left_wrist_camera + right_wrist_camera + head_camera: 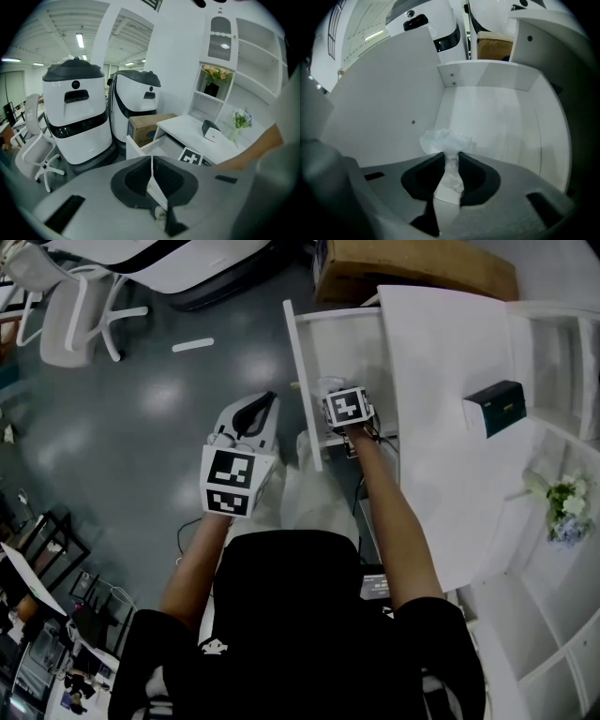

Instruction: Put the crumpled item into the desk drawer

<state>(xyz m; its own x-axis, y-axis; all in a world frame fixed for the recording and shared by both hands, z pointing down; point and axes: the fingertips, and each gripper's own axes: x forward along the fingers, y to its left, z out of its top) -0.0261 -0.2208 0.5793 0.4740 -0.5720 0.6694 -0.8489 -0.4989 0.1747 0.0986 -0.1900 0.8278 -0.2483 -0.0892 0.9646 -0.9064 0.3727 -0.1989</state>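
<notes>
The crumpled item (445, 140), a wad of thin whitish plastic, is pinched between the pads of my right gripper (451, 161). It hangs low inside the open white desk drawer (384, 93), close to the drawer's left wall. In the head view the right gripper (339, 397) points steeply down into the drawer (300, 362), and a bit of the wad (327, 385) shows past its marker cube. My left gripper (266, 405) hovers over the floor left of the drawer. Its jaws (151, 164) meet with nothing between them.
The white desk (441, 381) carries a small black and green box (495, 407). A cardboard box (412, 268) stands beyond the drawer. A shelf with flowers (567, 502) is at the right. White robots (75, 108) and a white chair (70, 306) stand on the grey floor.
</notes>
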